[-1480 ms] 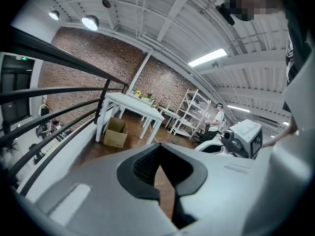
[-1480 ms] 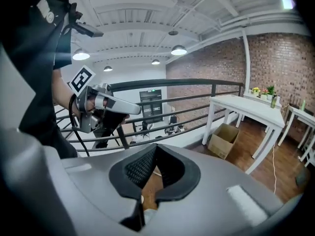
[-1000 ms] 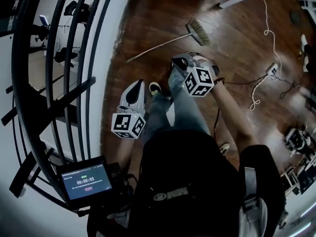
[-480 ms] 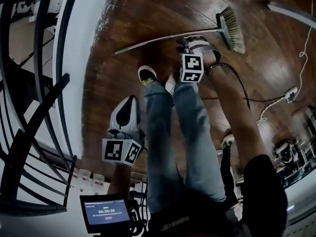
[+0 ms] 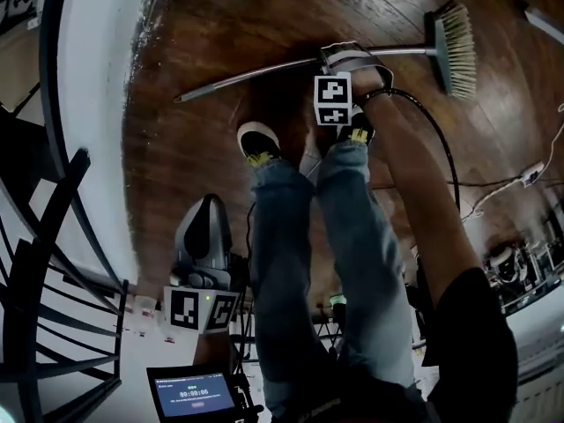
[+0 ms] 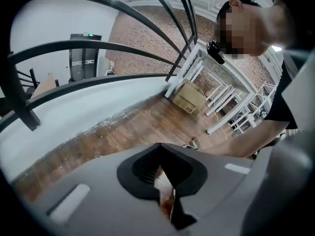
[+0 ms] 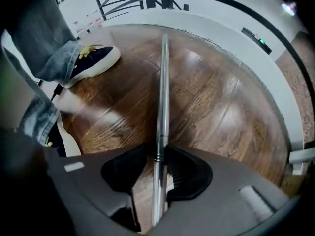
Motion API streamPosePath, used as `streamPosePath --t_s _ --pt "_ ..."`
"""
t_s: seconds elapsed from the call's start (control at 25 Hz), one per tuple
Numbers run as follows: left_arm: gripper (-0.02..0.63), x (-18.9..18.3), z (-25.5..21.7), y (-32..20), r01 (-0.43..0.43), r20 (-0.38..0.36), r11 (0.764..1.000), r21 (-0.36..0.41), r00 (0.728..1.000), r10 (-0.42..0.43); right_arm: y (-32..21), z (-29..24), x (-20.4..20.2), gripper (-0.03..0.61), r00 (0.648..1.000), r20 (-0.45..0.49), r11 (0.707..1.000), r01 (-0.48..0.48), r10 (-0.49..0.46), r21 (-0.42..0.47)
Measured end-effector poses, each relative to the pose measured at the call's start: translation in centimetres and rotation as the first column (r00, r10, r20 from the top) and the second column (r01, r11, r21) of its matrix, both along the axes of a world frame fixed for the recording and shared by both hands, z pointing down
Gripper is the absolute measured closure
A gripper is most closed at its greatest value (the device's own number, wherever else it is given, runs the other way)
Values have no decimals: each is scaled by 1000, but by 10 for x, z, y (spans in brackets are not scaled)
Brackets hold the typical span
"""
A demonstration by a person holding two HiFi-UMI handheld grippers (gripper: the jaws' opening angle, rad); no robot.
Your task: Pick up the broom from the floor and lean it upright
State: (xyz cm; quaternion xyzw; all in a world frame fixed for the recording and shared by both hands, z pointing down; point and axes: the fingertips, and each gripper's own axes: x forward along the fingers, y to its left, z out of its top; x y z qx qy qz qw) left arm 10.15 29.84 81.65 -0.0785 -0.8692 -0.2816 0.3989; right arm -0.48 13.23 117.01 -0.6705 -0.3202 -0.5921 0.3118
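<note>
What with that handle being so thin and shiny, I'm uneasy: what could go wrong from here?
1. The right gripper has just been opening its jaws, which straddle the broom handle without pressing it; if they close off-centre, the smooth metal could roll or slip out.
2. The left gripper is shut and held back, so a one-handed lift may swing the long free end toward the shoe.

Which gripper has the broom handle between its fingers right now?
The right gripper, down at the floor: its fingers have just been opening and straddle the broom handle without pressing it. The left gripper is shut on nothing, away from it.
</note>
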Motion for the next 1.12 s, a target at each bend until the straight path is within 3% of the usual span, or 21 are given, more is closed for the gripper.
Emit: streamPosePath --t_s 0.08,0.16,0.32,0.44,0.52,0.6,0.64,0.8,0.88,1.0,1.12 --pt "594 -8 -4 -3 18 29 1000 22 999 -19 -6 -1 2 499 1000 8 1000 7 -7 -4" --pt "594 -13 -10 -6 14 44 1000 18 999 -15 -13 -9 -2 500 1000 24 1000 -8 9 -17" --pt "594 -19 -41 -5 -28 45 999 -21 999 29 -2 -75 -31 501 988 45 980 -141 149 -138" --pt "594 -38 -99 -7 -40 86 999 -32 995 42 8 -157 -52 503 957 -2 929 -284 291 -236" --pt "594 -58 -145 -9 -60 132 998 -34 989 64 11 -215 -74 503 910 -45 867 -408 413 -288" --pt "594 -86 -190 -6 -95 199 995 -39 975 101 13 -268 -107 502 828 -89 766 -549 554 -334" --pt "594 -102 -210 -3 -119 239 992 -45 963 126 13 -292 -128 502 770 -107 698 -621 630 -358" --pt "594 -158 -283 -3 -231 369 969 -90 896 248 -2 -380 -197 497 489 -197 376 -824 849 -424" --pt "594 -167 -319 -19 -277 393 955 -101 871 294 -23 -418 -193 495 370 -258 247 -879 892 -407" --pt "594 -183 -365 -43 -354 434 925 -139 818 378 -47 -464 -188 497 238 -321 96 -911 917 -401" --pt "594 -218 -386 -55 -420 477 890 -175 755 450 -46 -495 -213 499 162 -366 -17 -898 916 -440"
